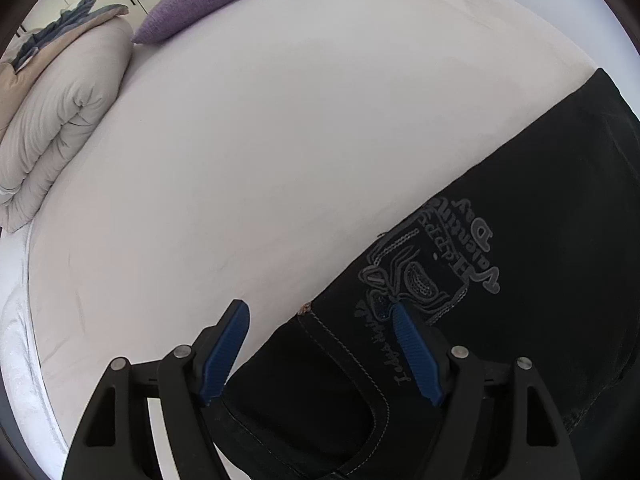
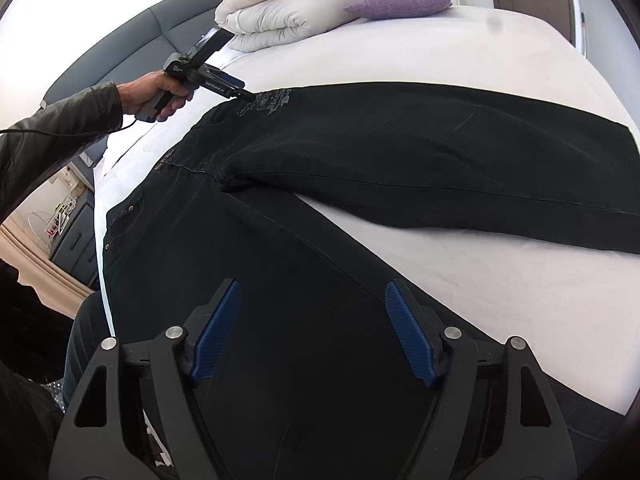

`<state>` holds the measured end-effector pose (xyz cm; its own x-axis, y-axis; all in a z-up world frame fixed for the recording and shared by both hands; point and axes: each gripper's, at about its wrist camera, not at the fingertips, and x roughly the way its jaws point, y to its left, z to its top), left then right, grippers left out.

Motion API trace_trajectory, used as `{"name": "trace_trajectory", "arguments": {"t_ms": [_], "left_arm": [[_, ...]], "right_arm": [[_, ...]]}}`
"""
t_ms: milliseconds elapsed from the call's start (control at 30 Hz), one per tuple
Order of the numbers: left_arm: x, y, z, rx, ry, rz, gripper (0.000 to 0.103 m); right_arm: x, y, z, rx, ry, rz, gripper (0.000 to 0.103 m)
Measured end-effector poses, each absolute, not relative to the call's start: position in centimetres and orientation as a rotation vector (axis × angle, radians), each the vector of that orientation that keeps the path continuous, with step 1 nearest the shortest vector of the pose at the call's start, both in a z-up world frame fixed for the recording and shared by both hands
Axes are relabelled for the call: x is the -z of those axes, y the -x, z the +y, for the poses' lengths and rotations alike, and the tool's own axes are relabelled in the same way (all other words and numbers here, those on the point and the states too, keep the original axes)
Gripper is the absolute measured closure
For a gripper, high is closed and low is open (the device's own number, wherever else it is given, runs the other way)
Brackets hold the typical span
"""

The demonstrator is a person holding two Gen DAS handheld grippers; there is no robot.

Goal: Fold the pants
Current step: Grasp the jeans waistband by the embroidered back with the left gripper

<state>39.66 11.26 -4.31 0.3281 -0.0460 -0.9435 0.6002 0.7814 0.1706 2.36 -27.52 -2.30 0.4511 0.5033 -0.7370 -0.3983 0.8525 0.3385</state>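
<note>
The black pants [image 2: 360, 168] lay spread flat on the white bed [image 2: 480, 288]. Your left gripper [image 1: 320, 312] stood over their embroidered hip edge, your right gripper [image 2: 312, 292] over one leg; both had jaws apart, holding nothing.

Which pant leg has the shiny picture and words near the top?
The far leg, the one beside the purple pillow. Its embroidered picture sits where the left claw reaches. The near leg, under the right claw, looks plain black.
</note>
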Motion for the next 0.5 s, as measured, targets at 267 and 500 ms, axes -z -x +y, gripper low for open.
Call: {"name": "trace_trajectory", "arguments": {"t_ms": [267, 500], "left_arm": [[7.1, -39.6, 12.6, 0.504, -0.434, 1.277, 0.031], [6.9, -36.6, 11.4, 0.486, -0.476, 1.184, 0.093]], "right_arm": [[3.4, -3.2, -25.4, -0.579, -0.133, 0.965, 0.030], [2.8, -3.5, -24.7, -0.584, -0.101, 0.945, 0.030]]}}
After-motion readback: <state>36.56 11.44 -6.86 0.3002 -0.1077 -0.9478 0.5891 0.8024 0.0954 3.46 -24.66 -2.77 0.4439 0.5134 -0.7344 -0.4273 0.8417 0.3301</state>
